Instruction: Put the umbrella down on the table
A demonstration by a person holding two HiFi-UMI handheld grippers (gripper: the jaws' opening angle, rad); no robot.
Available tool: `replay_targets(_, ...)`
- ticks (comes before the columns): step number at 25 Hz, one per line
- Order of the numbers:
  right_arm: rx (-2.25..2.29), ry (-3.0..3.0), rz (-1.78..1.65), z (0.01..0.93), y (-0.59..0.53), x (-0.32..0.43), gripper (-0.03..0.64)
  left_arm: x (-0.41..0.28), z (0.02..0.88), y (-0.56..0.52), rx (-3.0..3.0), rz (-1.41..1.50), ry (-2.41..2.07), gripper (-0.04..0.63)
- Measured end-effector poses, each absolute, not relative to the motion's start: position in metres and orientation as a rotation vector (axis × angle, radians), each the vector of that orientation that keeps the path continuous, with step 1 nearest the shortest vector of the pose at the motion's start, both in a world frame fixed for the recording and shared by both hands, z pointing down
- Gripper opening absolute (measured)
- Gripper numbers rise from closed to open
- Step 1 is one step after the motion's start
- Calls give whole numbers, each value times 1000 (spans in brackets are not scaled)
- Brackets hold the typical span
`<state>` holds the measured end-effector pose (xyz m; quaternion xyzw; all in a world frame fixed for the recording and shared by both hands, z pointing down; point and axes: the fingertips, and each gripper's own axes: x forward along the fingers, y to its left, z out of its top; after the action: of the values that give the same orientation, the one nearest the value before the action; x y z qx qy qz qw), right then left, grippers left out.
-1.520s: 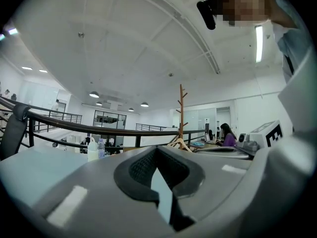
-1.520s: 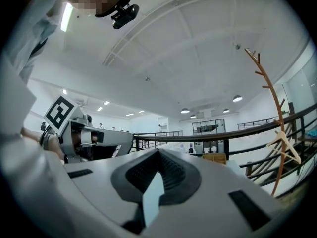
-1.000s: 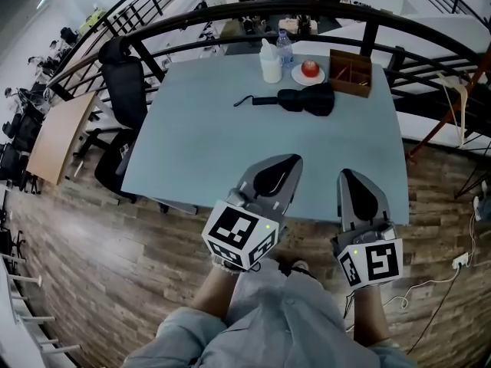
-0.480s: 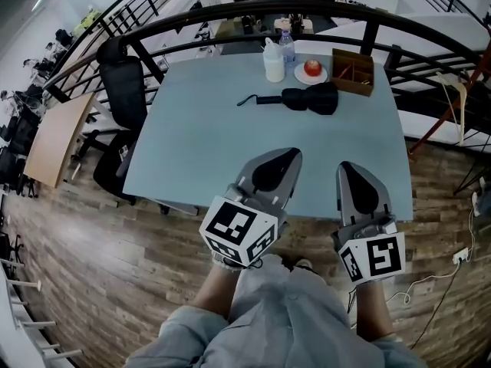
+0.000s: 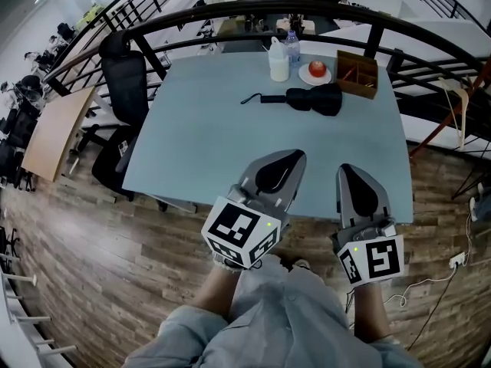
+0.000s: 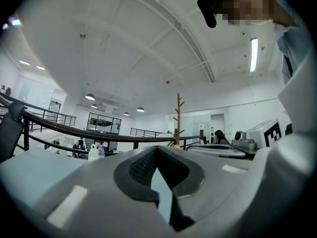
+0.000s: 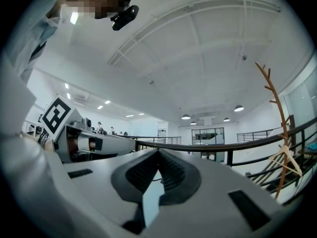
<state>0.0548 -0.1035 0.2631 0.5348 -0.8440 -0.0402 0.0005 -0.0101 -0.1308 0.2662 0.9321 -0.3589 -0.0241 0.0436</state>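
Observation:
The folded black umbrella (image 5: pixel 316 98) lies flat on the far part of the pale blue table (image 5: pixel 207 144), its strap end (image 5: pixel 253 98) pointing left. My left gripper (image 5: pixel 296 156) hovers over the table's near edge, shut and empty; its own view shows the jaws (image 6: pixel 157 150) meeting at the tips. My right gripper (image 5: pixel 347 170) is beside it, also over the near edge, shut (image 7: pixel 158 152) with nothing in it. Both point level toward the far side, well short of the umbrella.
Behind the umbrella stand a white bottle (image 5: pixel 278 61), a clear bottle (image 5: pixel 292 48), a plate with a red apple (image 5: pixel 315 70) and a wooden box (image 5: pixel 357 73). A black office chair (image 5: pixel 123 90) is at the table's left. A dark railing (image 5: pixel 230 12) runs behind.
Both grippers have edged slightly forward over the table's near edge and stay shut. The umbrella has not moved on the table.

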Motion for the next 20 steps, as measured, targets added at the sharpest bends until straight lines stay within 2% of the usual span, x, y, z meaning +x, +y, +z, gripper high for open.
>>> replay_targets(20,1639,-2674,-86,271,-101,48,-5,-13,275,-125,2822,-54,-1118,5)
